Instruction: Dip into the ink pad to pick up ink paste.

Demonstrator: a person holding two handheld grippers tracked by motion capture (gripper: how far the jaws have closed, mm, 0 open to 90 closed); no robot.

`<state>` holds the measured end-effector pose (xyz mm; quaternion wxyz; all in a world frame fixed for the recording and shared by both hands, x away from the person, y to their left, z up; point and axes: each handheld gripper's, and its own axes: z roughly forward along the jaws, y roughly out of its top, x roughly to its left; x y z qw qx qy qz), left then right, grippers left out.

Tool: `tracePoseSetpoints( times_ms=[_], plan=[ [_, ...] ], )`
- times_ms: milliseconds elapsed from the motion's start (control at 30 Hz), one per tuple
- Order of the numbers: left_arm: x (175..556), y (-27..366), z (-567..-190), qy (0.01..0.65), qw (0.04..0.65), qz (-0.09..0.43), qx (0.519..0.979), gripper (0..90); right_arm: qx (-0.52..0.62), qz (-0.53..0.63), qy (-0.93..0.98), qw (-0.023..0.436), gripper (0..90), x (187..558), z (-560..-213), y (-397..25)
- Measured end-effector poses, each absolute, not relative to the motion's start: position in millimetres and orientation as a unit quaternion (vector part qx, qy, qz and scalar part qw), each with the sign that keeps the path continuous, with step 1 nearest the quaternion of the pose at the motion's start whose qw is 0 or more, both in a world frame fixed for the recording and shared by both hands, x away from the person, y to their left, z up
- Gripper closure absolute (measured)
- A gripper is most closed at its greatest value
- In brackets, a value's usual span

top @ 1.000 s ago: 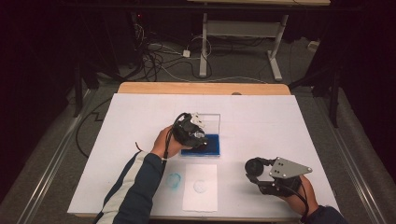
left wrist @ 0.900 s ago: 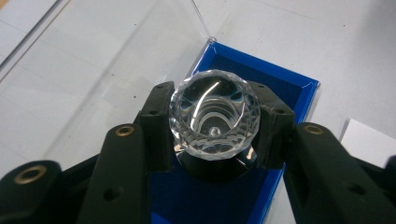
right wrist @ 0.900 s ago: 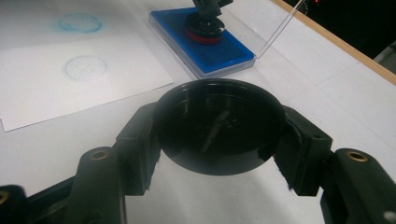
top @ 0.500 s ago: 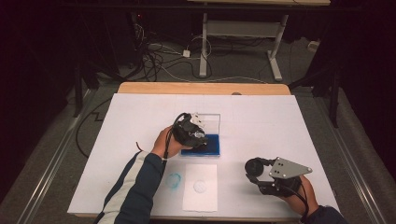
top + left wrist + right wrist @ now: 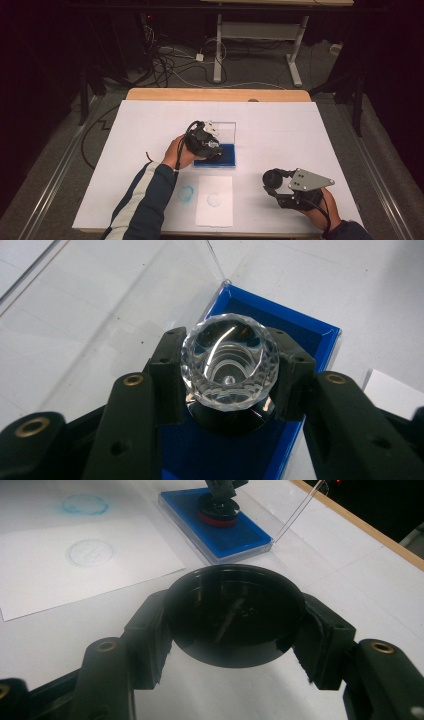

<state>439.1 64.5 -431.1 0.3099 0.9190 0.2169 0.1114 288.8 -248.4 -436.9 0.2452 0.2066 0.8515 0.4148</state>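
Note:
A stamp with a faceted crystal knob [image 5: 229, 362] stands on the blue ink pad [image 5: 300, 335], and my left gripper [image 5: 229, 375] is shut on the knob. In the high view, that gripper [image 5: 207, 145] sits over the left end of the ink pad [image 5: 225, 156]. The stamp's red-rimmed base [image 5: 219, 510] rests on the pad [image 5: 240, 537]. My right gripper [image 5: 234, 625] is shut on a round black cap [image 5: 234, 615], held low at the front right [image 5: 274, 184].
The pad's clear lid [image 5: 226, 131] stands open behind it. A white paper sheet [image 5: 215, 200] with a faint round print [image 5: 91, 551] lies near the front edge. A blue ring mark [image 5: 186, 193] sits on the table cover beside it. The wooden table edge [image 5: 215, 95] runs along the back.

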Motion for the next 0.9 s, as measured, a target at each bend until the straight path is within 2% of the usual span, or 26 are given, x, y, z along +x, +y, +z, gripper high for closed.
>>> tracePoseSetpoints(
  times_ms=[533,900],
  plan=[
    [435,62,-427,0.212,0.295,0.125,0.923,54.2,0.211,0.419,0.847,0.249,38.6,289,-435,-251],
    [430,77,-404,0.214,0.325,0.146,0.91,54.2,0.211,0.419,0.847,0.25,38.6,289,-435,-250]
  ],
)
